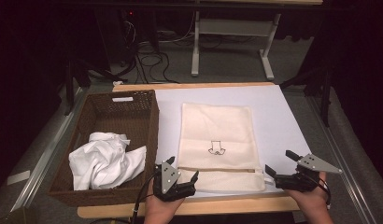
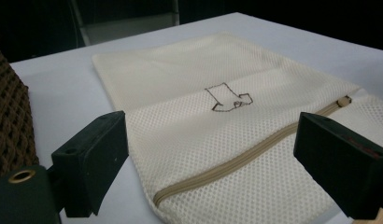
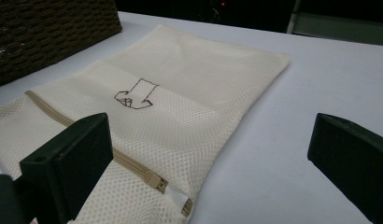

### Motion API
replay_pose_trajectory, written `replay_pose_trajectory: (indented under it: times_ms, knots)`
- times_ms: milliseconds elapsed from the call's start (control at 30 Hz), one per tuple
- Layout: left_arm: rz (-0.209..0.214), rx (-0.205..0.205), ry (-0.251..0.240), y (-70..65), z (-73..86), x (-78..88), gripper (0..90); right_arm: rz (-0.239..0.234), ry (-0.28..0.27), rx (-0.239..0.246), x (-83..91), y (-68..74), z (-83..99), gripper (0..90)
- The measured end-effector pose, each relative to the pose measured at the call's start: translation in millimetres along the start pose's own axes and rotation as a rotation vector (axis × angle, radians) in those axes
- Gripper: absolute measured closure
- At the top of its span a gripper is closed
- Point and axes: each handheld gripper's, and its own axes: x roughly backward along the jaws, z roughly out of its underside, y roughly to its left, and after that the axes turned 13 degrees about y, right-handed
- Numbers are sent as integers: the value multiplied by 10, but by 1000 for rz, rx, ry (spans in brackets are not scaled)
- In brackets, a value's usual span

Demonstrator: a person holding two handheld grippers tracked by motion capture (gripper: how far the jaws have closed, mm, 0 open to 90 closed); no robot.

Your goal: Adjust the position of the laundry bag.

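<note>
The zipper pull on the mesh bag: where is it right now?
In the high view, the zipper pull sits at the mesh bag's near right corner, just left of the right gripper and away from the wicker basket.

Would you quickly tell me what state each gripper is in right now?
Left gripper: open, holding nothing.
Right gripper: open, holding nothing.

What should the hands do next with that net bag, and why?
Probably ease the right gripper in to pinch the zipper pull at its corner of the mesh bag. The zipper looks shut, both grippers' jaws stand open with nothing in them, and the white cloth sits crumpled in the basket, so the bag likely needs opening first. The left gripper could steady the other end.
</note>
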Motion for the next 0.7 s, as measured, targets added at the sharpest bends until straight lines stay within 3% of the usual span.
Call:
replay_pose_trajectory:
  times_ms: [100, 300, 700]
  knots:
    - [1, 14, 7, 26, 0, -7, 114, 6, 15, -1, -27, -3, 5, 8]
    - [-20, -17, 15, 1, 5, -22, 125, 3, 15, 3, -30, 14, 8, 7]
    - [-28, -18, 16, 12, 18, -7, 137, 2, 18, 3, -52, 8, 3, 8]
